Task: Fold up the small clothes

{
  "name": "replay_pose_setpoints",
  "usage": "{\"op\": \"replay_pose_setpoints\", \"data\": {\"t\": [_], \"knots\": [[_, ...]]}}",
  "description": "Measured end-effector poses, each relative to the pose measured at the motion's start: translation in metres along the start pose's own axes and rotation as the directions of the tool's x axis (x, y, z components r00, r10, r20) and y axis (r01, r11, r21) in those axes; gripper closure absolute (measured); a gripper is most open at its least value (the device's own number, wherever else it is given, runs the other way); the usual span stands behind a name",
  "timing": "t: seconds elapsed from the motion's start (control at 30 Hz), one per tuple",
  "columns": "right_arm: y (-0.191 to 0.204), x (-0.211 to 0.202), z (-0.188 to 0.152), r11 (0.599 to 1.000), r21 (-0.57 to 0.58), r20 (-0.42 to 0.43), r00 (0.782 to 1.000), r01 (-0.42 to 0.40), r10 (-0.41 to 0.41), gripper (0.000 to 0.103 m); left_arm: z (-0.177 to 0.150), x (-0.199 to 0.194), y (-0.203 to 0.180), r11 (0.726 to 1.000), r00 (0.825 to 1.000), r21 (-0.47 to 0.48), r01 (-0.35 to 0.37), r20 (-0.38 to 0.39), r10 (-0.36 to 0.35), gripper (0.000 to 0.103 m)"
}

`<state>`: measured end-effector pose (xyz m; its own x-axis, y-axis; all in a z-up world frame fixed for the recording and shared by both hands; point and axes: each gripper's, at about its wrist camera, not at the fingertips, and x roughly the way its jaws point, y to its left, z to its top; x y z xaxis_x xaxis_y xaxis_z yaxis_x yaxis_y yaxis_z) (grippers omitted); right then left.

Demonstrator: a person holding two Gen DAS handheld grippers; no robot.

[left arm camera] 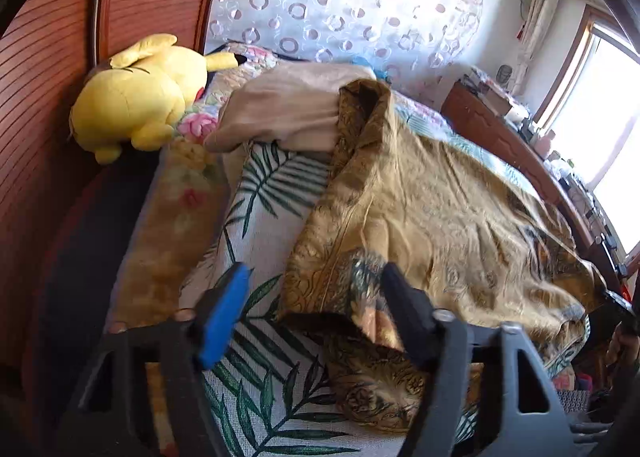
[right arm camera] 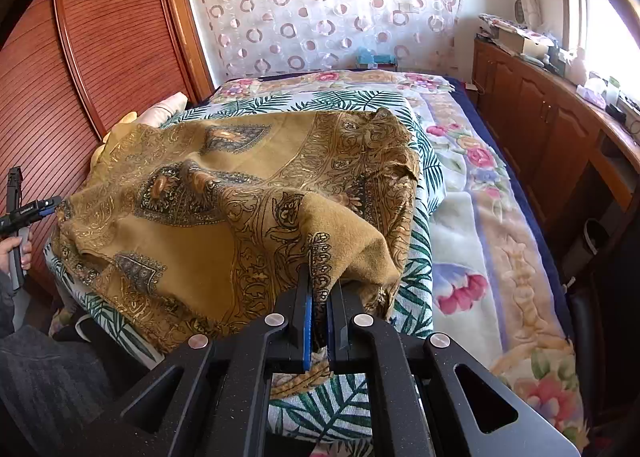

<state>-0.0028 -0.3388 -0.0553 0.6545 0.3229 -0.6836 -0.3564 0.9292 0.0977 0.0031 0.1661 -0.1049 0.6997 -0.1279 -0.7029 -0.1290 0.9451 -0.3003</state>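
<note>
Clamped between the blue pads of the right hand-held gripper is a raised fold of the golden paisley shirt, which spreads toward twelve o'clock over a palm-leaf cloth on the bed. Left hand-held gripper stands apart, its jaws straddling the shirt's near edge, pads not touching.

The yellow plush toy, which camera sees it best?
The left wrist view: the yellow plush toy lies in full sight by the wooden wardrobe. The right wrist view shows only a yellow sliver of it behind the gold patterned garment.
</note>
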Motion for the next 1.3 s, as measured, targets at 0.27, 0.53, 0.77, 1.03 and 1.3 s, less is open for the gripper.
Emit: {"op": "replay_pose_setpoints", "data": {"t": [0.27, 0.53, 0.77, 1.03, 1.3], "knots": [[-0.002, 0.001, -0.002, 1.0, -0.005, 0.006, 1.0, 0.01, -0.01, 0.099, -0.009, 0.007, -0.008, 0.999, 0.999, 0.049, -0.011, -0.029, 0.012, 0.091], [-0.005, -0.008, 0.001, 0.999, -0.011, 0.047, 0.998, 0.03, -0.03, 0.099, -0.015, -0.049, -0.034, 0.992, 0.996, 0.124, 0.014, 0.083, -0.025, 0.099], [-0.003, -0.015, -0.005, 0.999, -0.028, 0.035, 0.999, 0.037, -0.036, 0.099, -0.026, -0.047, -0.031, 0.987, 0.999, 0.155, -0.046, 0.011, 0.044, 0.099], [-0.005, -0.012, -0.001, 0.999, -0.025, 0.029, 0.999, 0.045, -0.044, 0.098, -0.022, -0.041, -0.026, 0.991, 0.999, 0.127, -0.045, 0.037, 0.04, 0.073], [0.008, -0.029, 0.005, 0.995, -0.06, 0.085, 0.994, 0.075, -0.07, 0.062, -0.02, -0.039, -0.03, 0.994, 0.998, 0.104, -0.028, 0.063, 0.021, 0.026]]}}
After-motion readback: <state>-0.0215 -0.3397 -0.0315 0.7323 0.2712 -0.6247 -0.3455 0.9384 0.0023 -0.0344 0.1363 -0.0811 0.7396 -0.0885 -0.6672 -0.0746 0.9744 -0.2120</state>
